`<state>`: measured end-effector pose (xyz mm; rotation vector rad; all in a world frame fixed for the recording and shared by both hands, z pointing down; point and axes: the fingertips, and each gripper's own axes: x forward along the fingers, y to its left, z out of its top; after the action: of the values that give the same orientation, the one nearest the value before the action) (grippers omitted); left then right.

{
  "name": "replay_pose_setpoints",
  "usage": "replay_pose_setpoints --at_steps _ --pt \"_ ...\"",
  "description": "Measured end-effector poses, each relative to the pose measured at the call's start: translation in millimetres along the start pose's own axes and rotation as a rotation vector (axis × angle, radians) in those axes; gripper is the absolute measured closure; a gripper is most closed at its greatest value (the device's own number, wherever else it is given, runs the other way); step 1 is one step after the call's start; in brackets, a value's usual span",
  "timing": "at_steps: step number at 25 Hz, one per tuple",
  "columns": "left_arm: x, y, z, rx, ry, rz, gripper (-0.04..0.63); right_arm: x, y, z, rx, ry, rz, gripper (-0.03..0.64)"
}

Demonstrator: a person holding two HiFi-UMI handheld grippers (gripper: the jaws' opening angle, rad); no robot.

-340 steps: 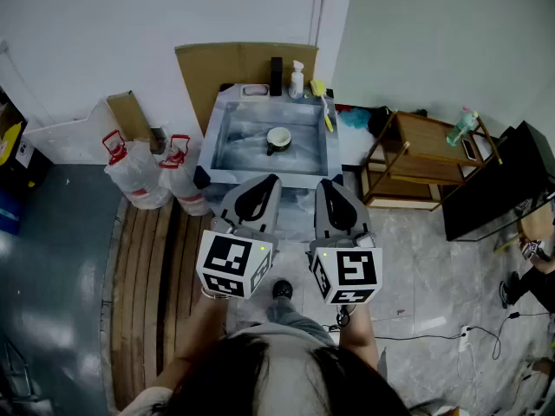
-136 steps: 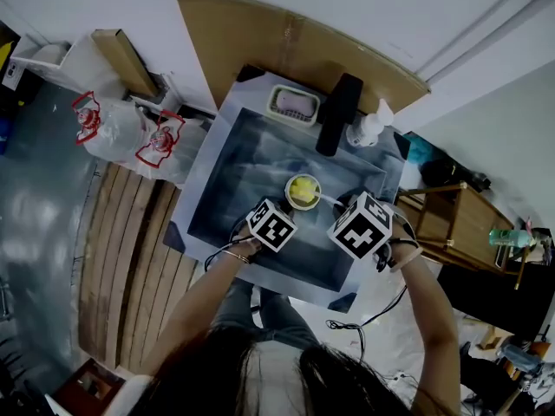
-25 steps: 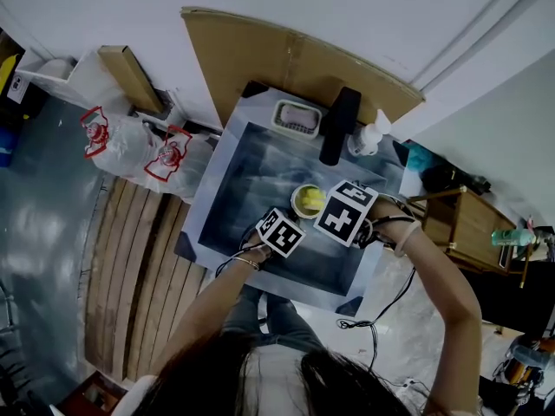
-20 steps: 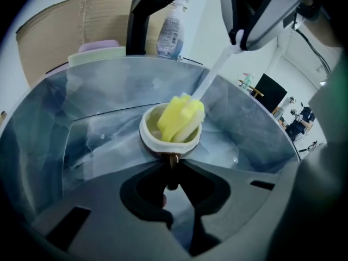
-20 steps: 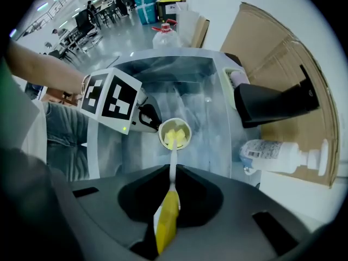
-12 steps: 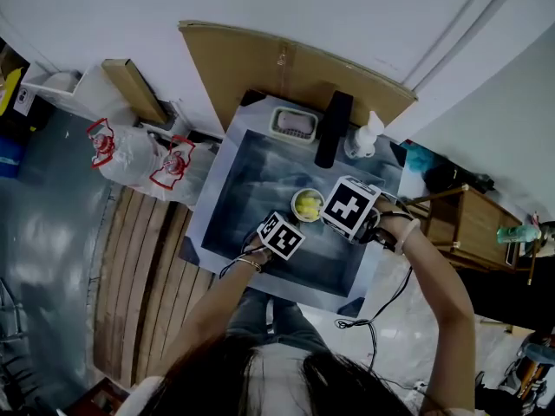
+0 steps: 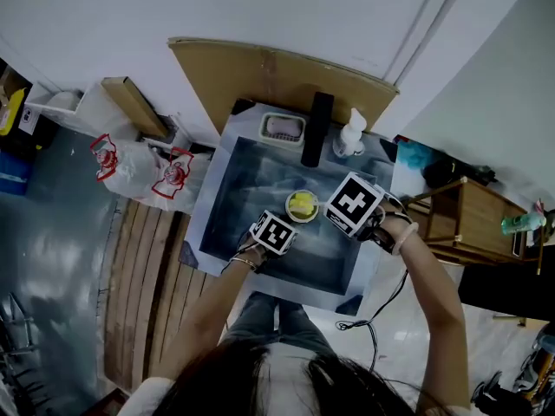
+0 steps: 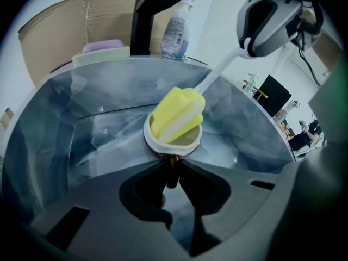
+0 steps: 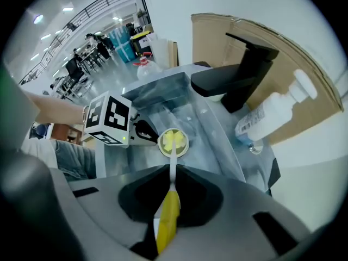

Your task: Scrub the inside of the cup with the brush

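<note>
A white cup [image 7: 302, 205] stands on the floor of the sink [image 7: 238, 189]. My left gripper [image 8: 172, 170] is shut on the cup's small dark handle at the near rim of the cup [image 8: 173, 141]. The brush's yellow head [image 8: 176, 113] sits inside the cup, tilted, and its white shaft [image 8: 217, 72] runs up to the right. My right gripper [image 9: 171, 170] is shut on the brush's yellow handle [image 9: 167, 222], above and to the right of the cup [image 9: 173, 142]. In the head view the left gripper [image 7: 289, 219] and the right gripper [image 7: 336, 204] flank the cup.
A black faucet [image 7: 316, 128] stands at the sink's back edge, with a soap dish [image 7: 284, 128] to its left and a pump bottle [image 7: 351, 134] to its right. Cardboard [image 7: 260, 72] leans against the wall behind. A wooden shelf [image 7: 464, 219] stands to the right and bags [image 7: 165, 176] lie to the left.
The right gripper has shifted slightly right and back from the cup, while the brush head stays inside it. The left gripper keeps its hold. The head camera has moved a little.
</note>
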<state>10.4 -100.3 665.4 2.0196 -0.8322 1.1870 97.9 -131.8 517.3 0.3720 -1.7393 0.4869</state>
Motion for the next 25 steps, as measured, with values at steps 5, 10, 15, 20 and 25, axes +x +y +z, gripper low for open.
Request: replay_pose_setpoints --at_steps 5,10,15,20,25 --pt "-14.1 1.1 1.0 -0.004 -0.018 0.039 0.525 -8.4 -0.3 -10.4 0.046 -0.068 -0.001 0.568" --pt "-35.6 7.2 16.4 -0.003 -0.103 0.108 0.525 -17.4 2.3 -19.6 0.086 -0.147 -0.014 0.568" --pt "-59.4 3.4 30.5 -0.027 -0.169 0.129 0.526 -26.3 4.2 -28.9 0.122 -0.218 -0.057 0.568" --pt "-82.6 -2.8 45.9 -0.032 -0.261 0.144 0.538 -29.3 8.9 -37.0 0.171 -0.299 -0.114 0.568" --pt "-98.2 -9.2 56.1 -0.022 -0.314 0.156 0.554 -34.6 13.7 -44.9 0.211 -0.37 -0.178 0.568"
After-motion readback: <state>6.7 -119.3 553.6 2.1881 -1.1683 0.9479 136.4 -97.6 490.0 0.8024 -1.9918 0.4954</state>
